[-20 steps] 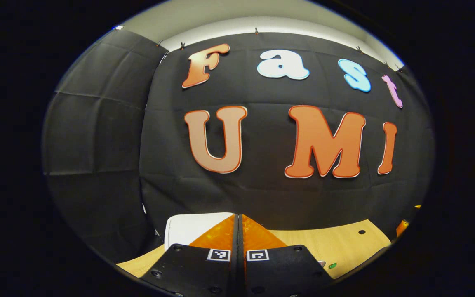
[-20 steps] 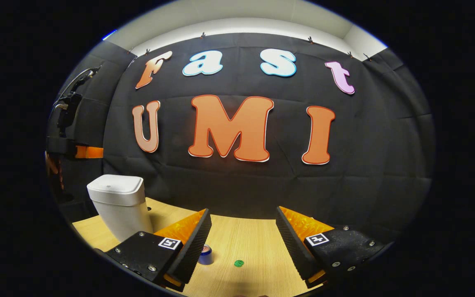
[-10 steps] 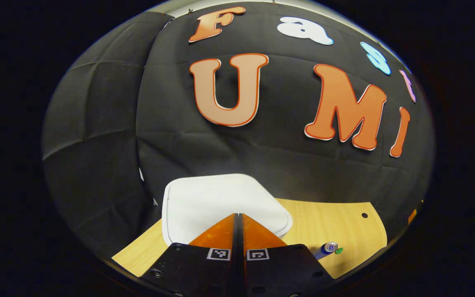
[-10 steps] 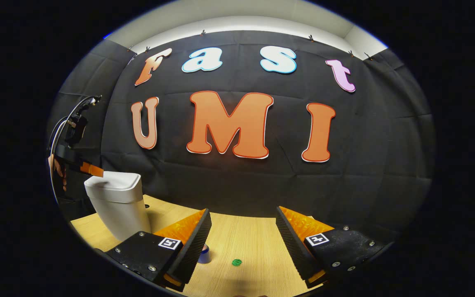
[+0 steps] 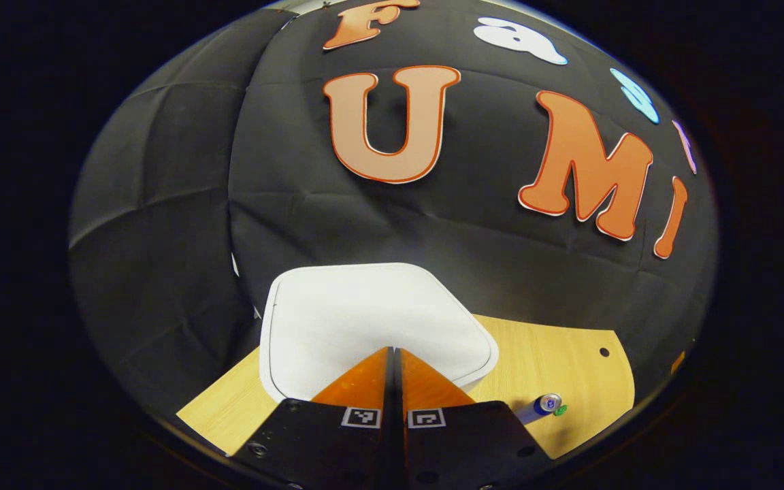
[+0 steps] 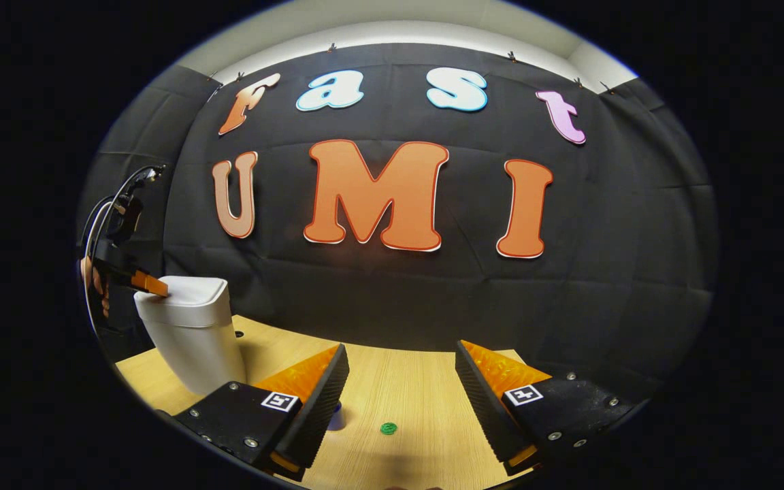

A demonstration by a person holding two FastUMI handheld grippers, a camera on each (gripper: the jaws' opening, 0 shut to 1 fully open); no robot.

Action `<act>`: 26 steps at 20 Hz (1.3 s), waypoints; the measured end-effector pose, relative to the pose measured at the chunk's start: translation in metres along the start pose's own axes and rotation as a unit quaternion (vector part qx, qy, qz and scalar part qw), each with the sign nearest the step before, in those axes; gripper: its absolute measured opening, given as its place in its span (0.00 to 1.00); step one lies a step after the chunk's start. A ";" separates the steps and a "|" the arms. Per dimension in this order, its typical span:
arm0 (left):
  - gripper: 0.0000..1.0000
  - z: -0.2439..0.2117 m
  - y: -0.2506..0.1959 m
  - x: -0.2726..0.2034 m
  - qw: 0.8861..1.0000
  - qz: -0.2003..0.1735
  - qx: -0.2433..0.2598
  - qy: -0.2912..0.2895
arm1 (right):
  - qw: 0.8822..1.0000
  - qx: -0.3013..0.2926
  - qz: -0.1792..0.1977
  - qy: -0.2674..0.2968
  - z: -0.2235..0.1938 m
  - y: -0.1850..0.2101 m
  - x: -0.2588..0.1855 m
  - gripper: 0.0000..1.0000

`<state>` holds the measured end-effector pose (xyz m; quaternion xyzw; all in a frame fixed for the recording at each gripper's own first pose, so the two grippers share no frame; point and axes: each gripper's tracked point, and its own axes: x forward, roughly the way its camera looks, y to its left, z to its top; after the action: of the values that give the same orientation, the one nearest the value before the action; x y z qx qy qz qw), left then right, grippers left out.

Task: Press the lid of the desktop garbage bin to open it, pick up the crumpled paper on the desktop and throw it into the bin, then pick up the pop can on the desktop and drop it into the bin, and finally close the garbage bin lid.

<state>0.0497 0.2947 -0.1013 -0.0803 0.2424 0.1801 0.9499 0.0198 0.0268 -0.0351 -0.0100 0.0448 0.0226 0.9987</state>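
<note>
Left gripper view, close above the white bin lid (image 5: 371,320), tilted down toward the booth wall, right gripper view, farther back and level, low over the table (image 6: 405,388), bin (image 6: 191,330) at lower left, both sharing bin, table, wall.

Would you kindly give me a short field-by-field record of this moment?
bin: white bin on the wooden table
lid: lid down
left gripper: left gripper, jaws together, tips at the lid's near edge
right gripper: right gripper, jaws apart, nothing between them
can: can lying on the table
green bit: green bit beside the can
</note>
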 end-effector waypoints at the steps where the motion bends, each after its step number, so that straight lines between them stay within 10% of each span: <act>1: 0.00 0.000 0.000 0.000 1.000 0.001 0.007 0.001 | 1.000 0.001 0.001 0.002 -0.002 0.001 0.001 0.94; 5: 0.01 0.016 -0.001 -0.008 0.998 0.010 0.042 -0.048 | 1.000 0.002 0.002 0.012 -0.012 0.000 0.004 0.94; 8: 0.34 0.045 -0.003 -0.021 0.992 0.022 0.050 -0.112 | 1.000 -0.002 0.001 0.018 -0.018 -0.002 0.005 0.94; 14: 0.66 0.093 -0.036 -0.078 0.971 0.008 0.085 -0.224 | 0.999 -0.002 0.010 0.032 -0.044 -0.001 0.011 0.94; 22: 0.92 0.087 -0.127 -0.156 0.953 -0.086 0.098 -0.273 | 0.996 -0.003 0.022 0.082 -0.116 0.005 0.053 0.94; 26: 0.88 0.083 -0.139 -0.181 0.949 -0.097 0.107 -0.279 | 0.991 -0.014 0.022 0.129 -0.169 0.010 0.083 0.95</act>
<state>-0.0092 0.1321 0.0686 0.0521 -0.0233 0.0748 0.9956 0.0864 0.0364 -0.2108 -0.0254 0.1733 0.0434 0.9836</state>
